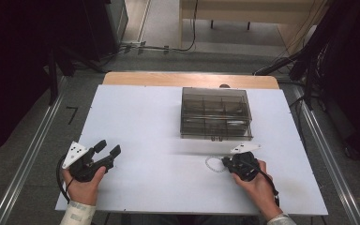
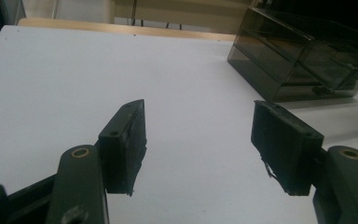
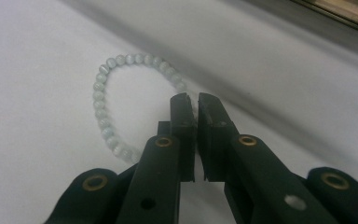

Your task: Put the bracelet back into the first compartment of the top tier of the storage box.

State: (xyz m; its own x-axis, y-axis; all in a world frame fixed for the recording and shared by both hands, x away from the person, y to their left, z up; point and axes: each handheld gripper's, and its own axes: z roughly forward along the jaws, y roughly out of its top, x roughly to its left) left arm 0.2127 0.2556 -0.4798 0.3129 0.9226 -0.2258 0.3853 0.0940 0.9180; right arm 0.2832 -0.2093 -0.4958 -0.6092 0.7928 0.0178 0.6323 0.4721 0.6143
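A bracelet (image 3: 103, 93) of pale, milky beads lies on the white table (image 1: 145, 122), in the high view as a small ring (image 1: 213, 164) near the front right. My right gripper (image 3: 193, 99) is down on the ring's near side with its jaws closed, and the beads run in under the tips, so it is shut on the bracelet. In the high view that gripper (image 1: 225, 162) sits in the person's right hand. My left gripper (image 1: 108, 147) rests at the front left, open, with nothing between its jaws (image 2: 200, 106).
A smoky, see-through plastic organiser box (image 1: 215, 112) with several compartments stands at the back middle of the table, also seen ahead and to the right in the left gripper view (image 2: 307, 56). A wooden strip (image 1: 187, 79) runs along the table's far edge.
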